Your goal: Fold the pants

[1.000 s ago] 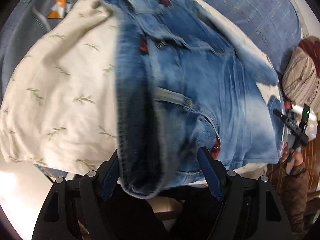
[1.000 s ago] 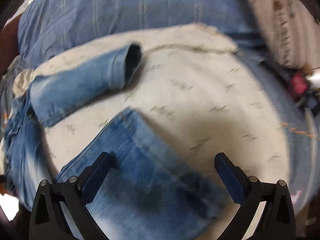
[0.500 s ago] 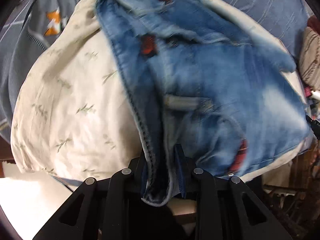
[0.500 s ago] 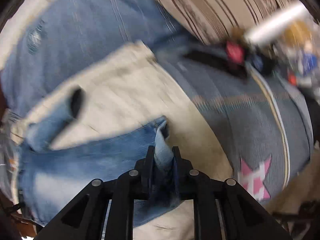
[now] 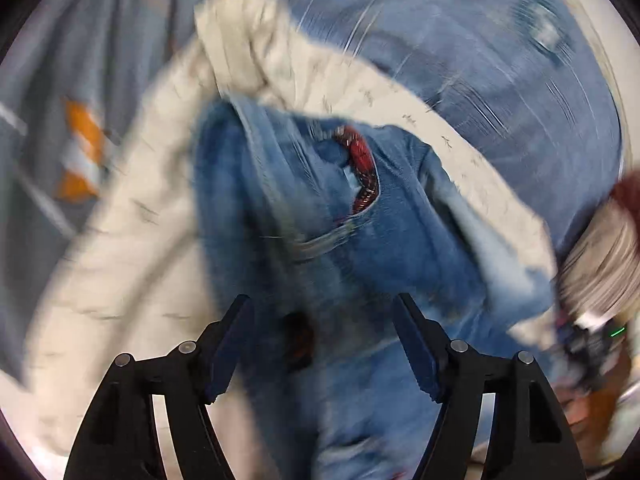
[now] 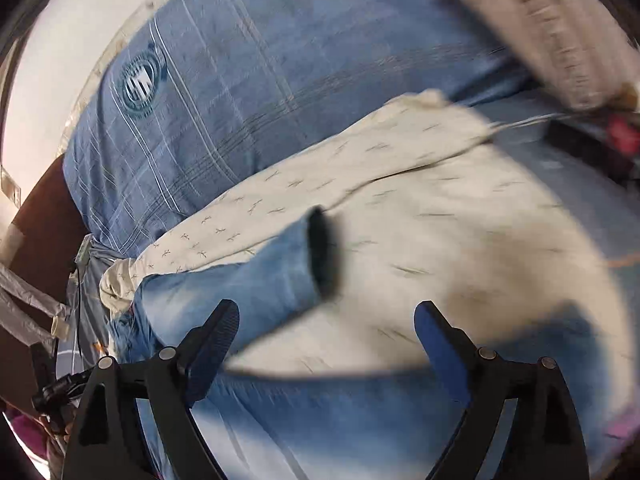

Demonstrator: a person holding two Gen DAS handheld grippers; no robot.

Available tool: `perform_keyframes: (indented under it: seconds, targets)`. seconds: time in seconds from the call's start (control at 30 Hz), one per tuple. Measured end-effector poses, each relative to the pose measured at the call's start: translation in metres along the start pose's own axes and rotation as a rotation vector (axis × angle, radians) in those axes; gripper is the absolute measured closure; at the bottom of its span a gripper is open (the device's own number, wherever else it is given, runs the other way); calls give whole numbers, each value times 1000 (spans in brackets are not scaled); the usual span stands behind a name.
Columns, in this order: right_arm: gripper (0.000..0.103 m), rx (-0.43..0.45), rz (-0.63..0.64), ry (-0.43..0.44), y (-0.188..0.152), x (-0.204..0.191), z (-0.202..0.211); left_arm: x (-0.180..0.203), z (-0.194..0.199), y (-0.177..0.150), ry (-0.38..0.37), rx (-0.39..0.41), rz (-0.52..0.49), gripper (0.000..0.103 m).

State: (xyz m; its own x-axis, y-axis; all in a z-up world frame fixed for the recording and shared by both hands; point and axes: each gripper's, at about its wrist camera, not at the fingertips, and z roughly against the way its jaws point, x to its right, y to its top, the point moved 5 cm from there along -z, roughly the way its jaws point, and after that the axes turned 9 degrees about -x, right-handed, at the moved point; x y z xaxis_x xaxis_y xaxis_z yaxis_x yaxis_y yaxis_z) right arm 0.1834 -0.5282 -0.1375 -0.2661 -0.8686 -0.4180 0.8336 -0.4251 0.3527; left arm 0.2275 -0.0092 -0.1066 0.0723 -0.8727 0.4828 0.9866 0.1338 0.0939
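Observation:
Blue jeans (image 5: 360, 248) lie on a cream leaf-print cloth (image 5: 120, 248); the waist end with a red-lined pocket opening (image 5: 362, 172) shows in the blurred left wrist view. My left gripper (image 5: 324, 344) is open just above the denim, holding nothing. In the right wrist view one jeans leg (image 6: 248, 284) ends in a dark cuff opening (image 6: 320, 256), and the other leg (image 6: 360, 420) lies under my right gripper (image 6: 326, 348), which is open and empty.
The cream cloth (image 6: 460, 232) lies on a blue plaid bedspread (image 6: 260, 80). A striped pillow (image 5: 600, 264) sits at the right, small gadgets (image 5: 588, 340) near it. A striped pillow (image 6: 540, 32) and dark items (image 6: 600, 140) are at the upper right.
Both grippers were shut on the jeans half a second ago; both have opened and let go. The views have swung and the jeans now lie on the cloth.

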Motion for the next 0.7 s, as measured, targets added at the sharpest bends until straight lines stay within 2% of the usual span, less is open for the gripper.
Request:
perform_keyframes:
  seconds: [0.03,0.07,0.1,0.13,0.17,0.23,0.3,0.37,0.43,0.47,0.5,0.53,0.57,0.6,0.63,0.67,0.7]
  targets:
    - [12,-14,-14,13,7,-3,-14,-3,-13,9,-28,-30,23,56]
    - [14,-32,-11,38,12,-9,-31,-1,-25,13,-32,-58,26,69]
    - [45,-50,8,59,7,-17,-36,1,-33,16,-3,-82,10,85]
    - [76,-84,69,22,12,-29,-43,-2,-38,25,13,-75,-14,87]
    - [90,-73,128,-21,21,-38,-38,1,-38,27,10,-60,-42,89]
    - [90,27,183,-57,38,-49,-11,9,-34,30,12,-37,-92,92]
    - [90,123,158,-138,77,-42,12,16,-27,32,46,-6,-123,92]
    - [88,141,122,-243,105,-28,9,17,-35,38,96,13,-129,92]
    - [77,86,68,-374,124,-3,-17,14,-50,42,122,-13,-110,92]
    - [73,62,38,-411,127,8,-24,12,-54,44,121,-22,-97,92]
    - [73,55,5,-430,128,18,-25,9,-58,47,107,-25,-92,93]
    - [73,71,-26,-397,129,22,-25,7,-55,47,95,-30,-95,93]
    - [71,104,-67,-321,126,29,-15,4,-50,45,84,-33,-101,93]
    - [57,127,-114,-242,120,36,-4,2,-44,42,64,-26,-114,93]
    - [47,128,-144,-194,117,38,-2,2,-35,41,51,-15,-121,90]
    - [28,115,-180,-117,107,43,2,1,-30,40,40,-9,-126,88]
    - [23,94,-209,-57,98,46,2,1,-30,40,25,-8,-127,79]
